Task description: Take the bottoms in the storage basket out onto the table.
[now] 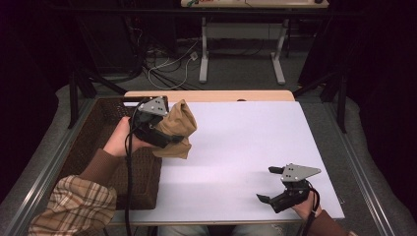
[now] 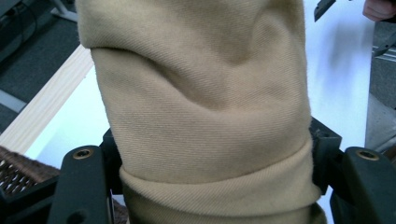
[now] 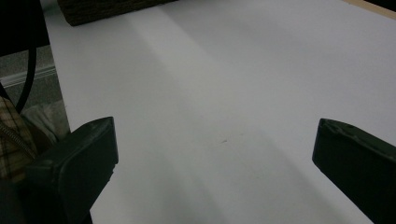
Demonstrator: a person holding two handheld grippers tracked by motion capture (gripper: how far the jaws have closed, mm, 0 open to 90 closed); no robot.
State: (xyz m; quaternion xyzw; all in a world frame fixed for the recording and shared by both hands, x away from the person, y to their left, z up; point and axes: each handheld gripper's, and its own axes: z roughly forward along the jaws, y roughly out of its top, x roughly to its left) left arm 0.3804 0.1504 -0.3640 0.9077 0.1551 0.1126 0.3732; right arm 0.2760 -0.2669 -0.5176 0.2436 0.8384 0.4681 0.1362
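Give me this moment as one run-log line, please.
left tool: shut on tan cloth bundle, above basket edge | right tool: open, empty, over white board

A lab or recording studio: black curtains [image 1: 29, 73] enclose a white tabletop [image 1: 236, 147] on grey carpet [image 1: 236, 73], with loose white cables [image 1: 167, 64] and a white-legged desk frame [image 1: 241, 49] behind.

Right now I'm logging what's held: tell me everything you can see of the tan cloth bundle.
The tan cloth bundle is soft twill-like fabric, folded or rolled into a thick wad with a cuff-like band across its lower part in the left gripper view. The left gripper clamps it from both sides, holding it above the white table's left edge, beside the brown woven basket. Nothing else touches it.
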